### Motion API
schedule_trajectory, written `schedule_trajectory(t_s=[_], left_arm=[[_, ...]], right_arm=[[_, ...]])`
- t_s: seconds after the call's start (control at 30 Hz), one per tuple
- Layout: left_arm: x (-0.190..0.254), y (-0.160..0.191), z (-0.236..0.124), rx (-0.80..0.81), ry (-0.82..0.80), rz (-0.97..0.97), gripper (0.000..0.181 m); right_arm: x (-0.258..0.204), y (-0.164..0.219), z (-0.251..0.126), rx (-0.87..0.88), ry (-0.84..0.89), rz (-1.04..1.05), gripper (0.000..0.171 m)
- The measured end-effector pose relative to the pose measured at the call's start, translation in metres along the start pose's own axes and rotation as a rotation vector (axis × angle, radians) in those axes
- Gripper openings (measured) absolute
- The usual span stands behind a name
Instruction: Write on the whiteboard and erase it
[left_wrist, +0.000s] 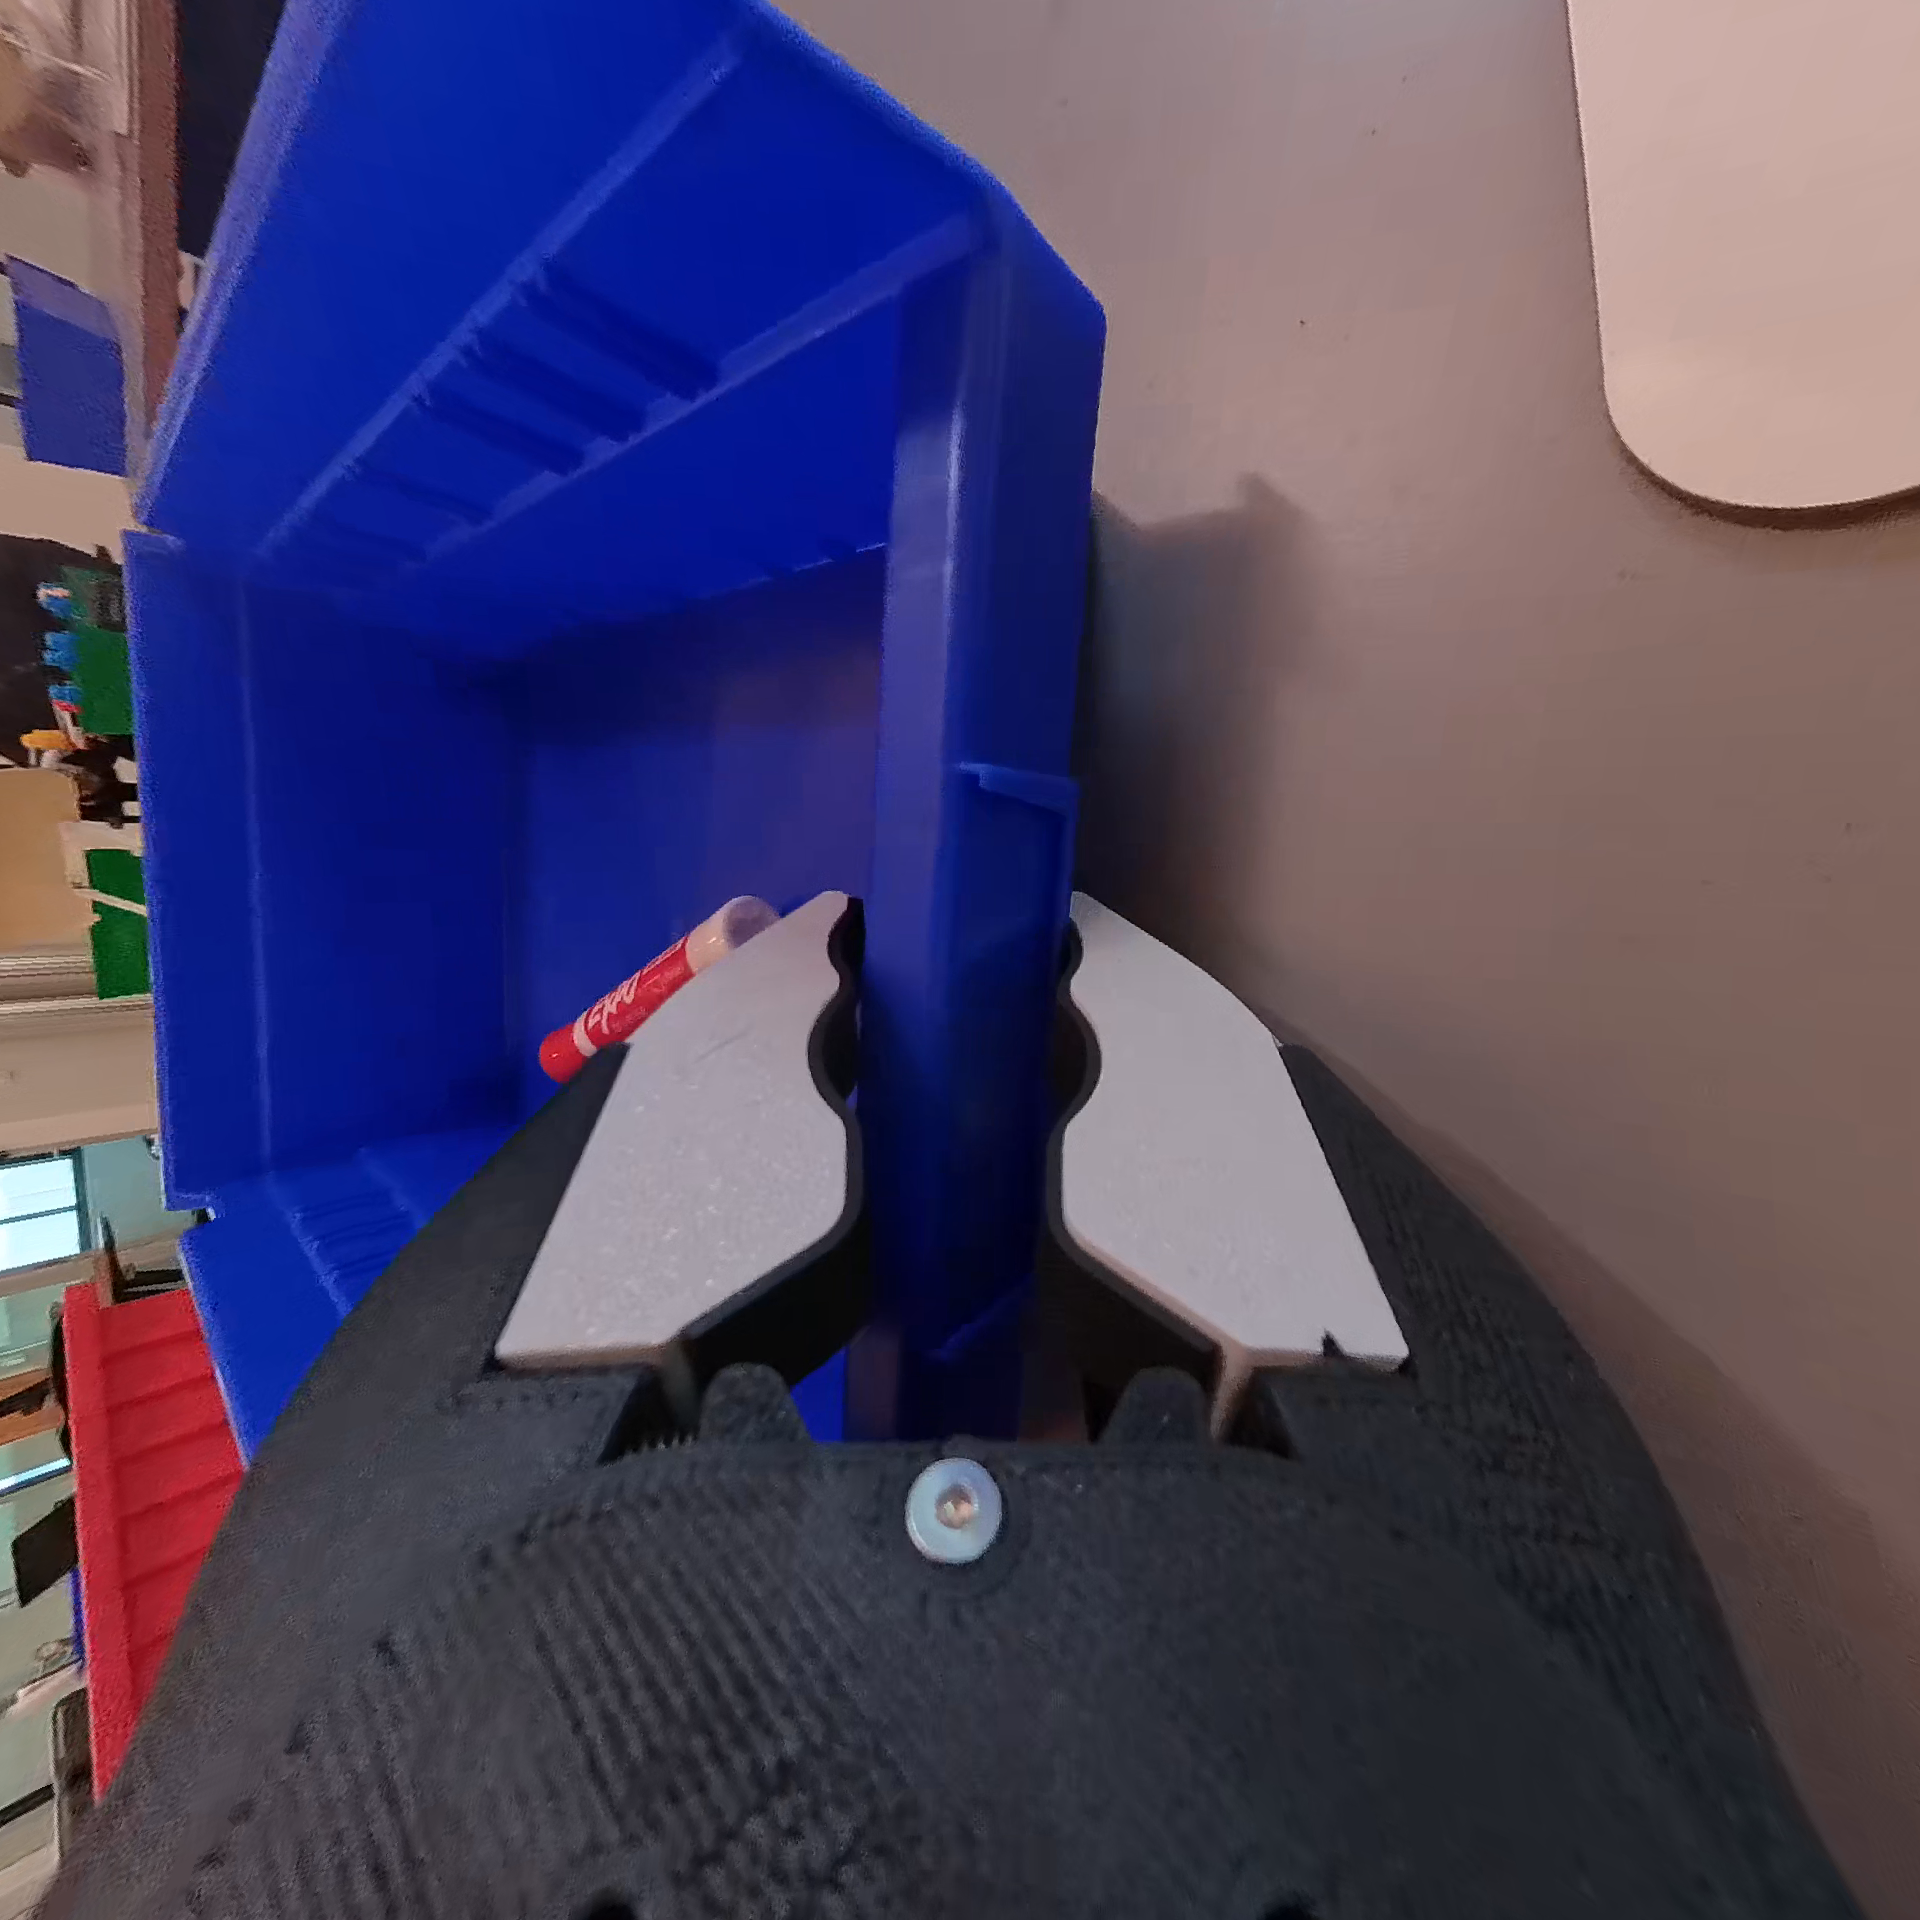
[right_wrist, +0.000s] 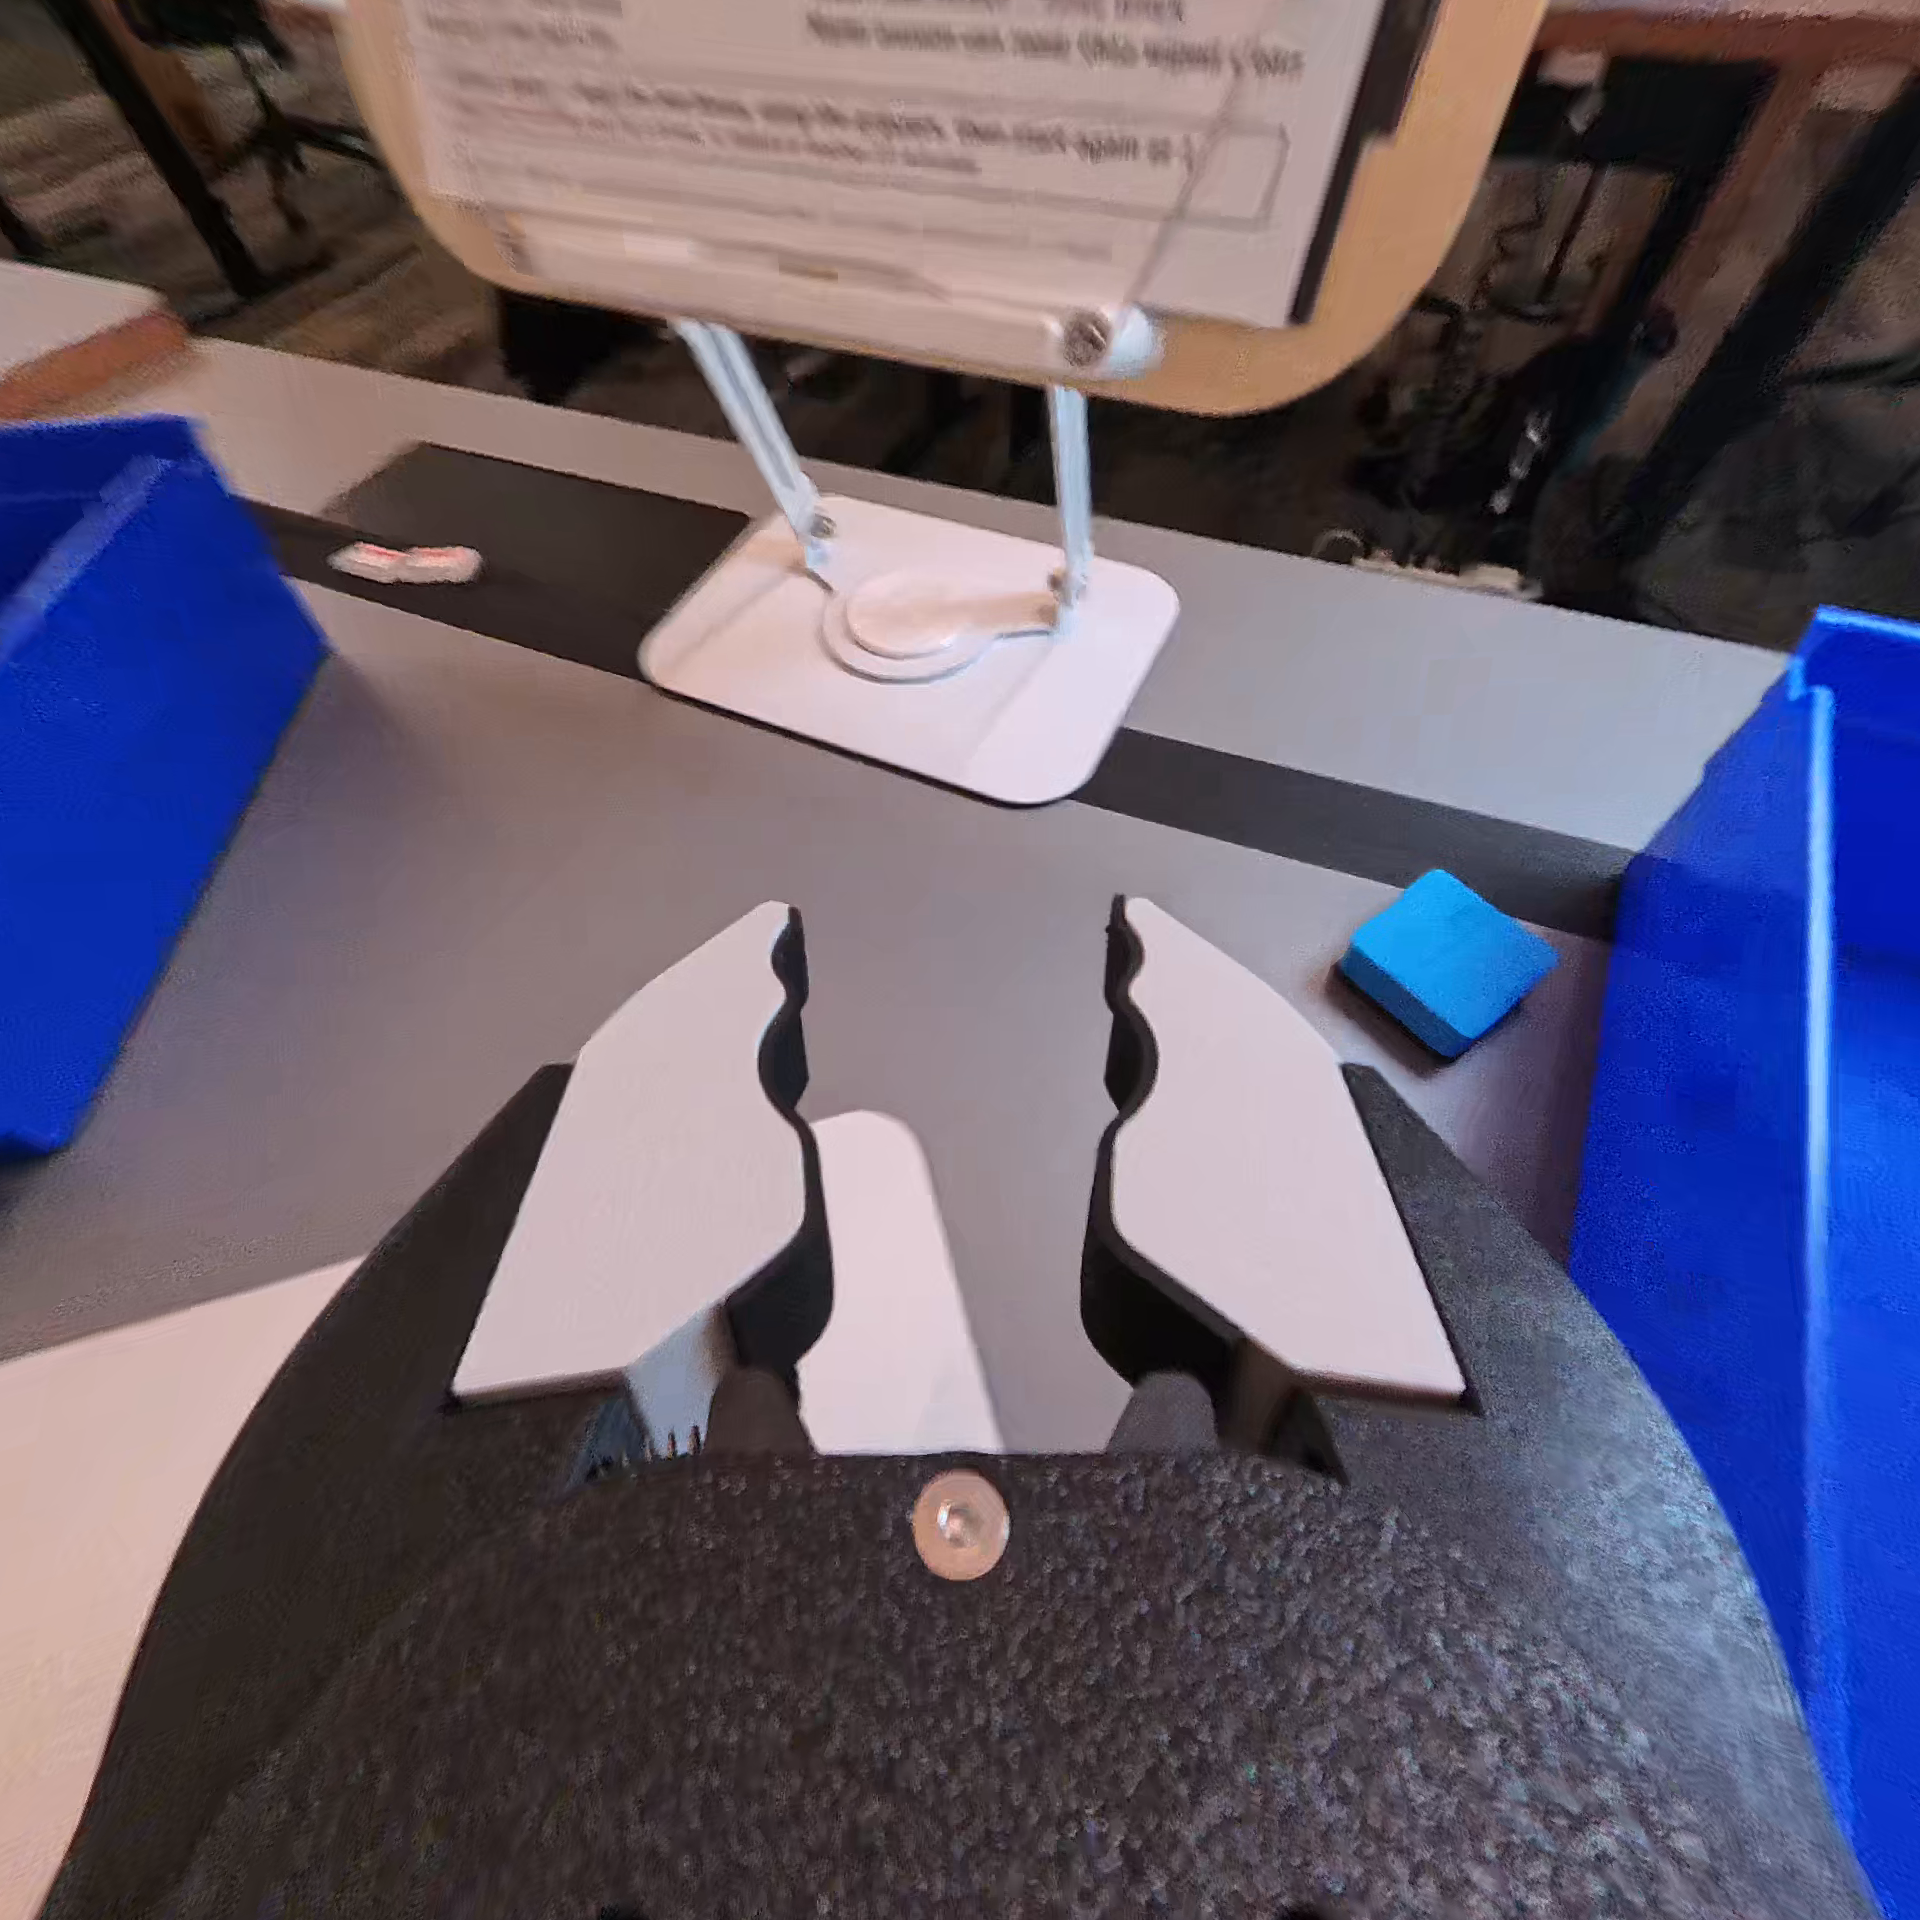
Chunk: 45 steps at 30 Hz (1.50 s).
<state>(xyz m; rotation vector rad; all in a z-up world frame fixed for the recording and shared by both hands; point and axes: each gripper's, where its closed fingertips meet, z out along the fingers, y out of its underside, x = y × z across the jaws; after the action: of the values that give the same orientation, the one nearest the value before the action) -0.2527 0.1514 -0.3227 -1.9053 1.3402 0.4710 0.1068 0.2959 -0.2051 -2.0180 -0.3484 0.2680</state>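
While the left hand-held gripper (left_wrist: 961, 925) clamps the blue bin's wall (left_wrist: 966, 644), the right hand-held gripper (right_wrist: 954, 914) gapes empty.

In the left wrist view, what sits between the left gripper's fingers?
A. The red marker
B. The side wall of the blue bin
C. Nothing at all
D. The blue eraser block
B: the left gripper straddles the side wall of the blue bin, one finger inside the bin and one outside, while the red marker lies loose inside the bin beside the inner finger.
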Motion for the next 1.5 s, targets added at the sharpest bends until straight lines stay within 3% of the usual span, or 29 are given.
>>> schedule_trajectory(t_s=[0.17,0.33,0.5,0.57,0.6,0.7,0.8,0.9,1.0,1.23,1.5], left_arm=[[0.001,0.001,-0.002,-0.024,-0.026,-0.027,0.036],[0.001,0.001,-0.003,-0.035,-0.027,-0.051,0.035],[0.003,0.002,-0.005,-0.029,-0.024,-0.052,0.035],[0.004,0.002,-0.005,-0.028,-0.022,-0.05,0.035],[0.004,0.002,-0.005,-0.026,-0.021,-0.048,0.035],[0.005,0.001,-0.006,-0.017,-0.013,-0.043,0.035],[0.006,0.0,-0.007,-0.004,0.002,-0.03,0.034],[0.008,0.0,-0.008,0.01,0.025,-0.014,0.034],[0.011,0.0,-0.01,0.025,0.061,0.003,0.034],[0.016,-0.001,-0.014,0.085,0.126,0.063,0.034],[0.015,-0.001,-0.012,0.198,0.212,0.171,0.033]], right_arm=[[0.099,0.048,0.069,-0.226,0.314,0.15,0.075],[0.136,0.065,0.09,-0.322,0.447,0.223,0.085],[0.155,0.079,0.102,-0.387,0.492,0.303,0.079],[0.16,0.084,0.101,-0.414,0.516,0.262,0.059],[0.159,0.083,0.102,-0.412,0.51,0.233,0.058],[0.142,0.073,0.106,-0.37,0.398,0.116,0.057],[0.095,0.05,0.103,-0.308,0.163,-0.079,0.057],[0.042,0.055,0.079,-0.344,-0.123,-0.202,0.057],[0.025,0.075,0.048,-0.393,-0.234,-0.35,0.057],[0.024,0.119,0.017,-0.411,-0.298,-0.349,0.057],[-0.027,0.127,-0.017,-0.284,-0.529,-0.499,0.057]])
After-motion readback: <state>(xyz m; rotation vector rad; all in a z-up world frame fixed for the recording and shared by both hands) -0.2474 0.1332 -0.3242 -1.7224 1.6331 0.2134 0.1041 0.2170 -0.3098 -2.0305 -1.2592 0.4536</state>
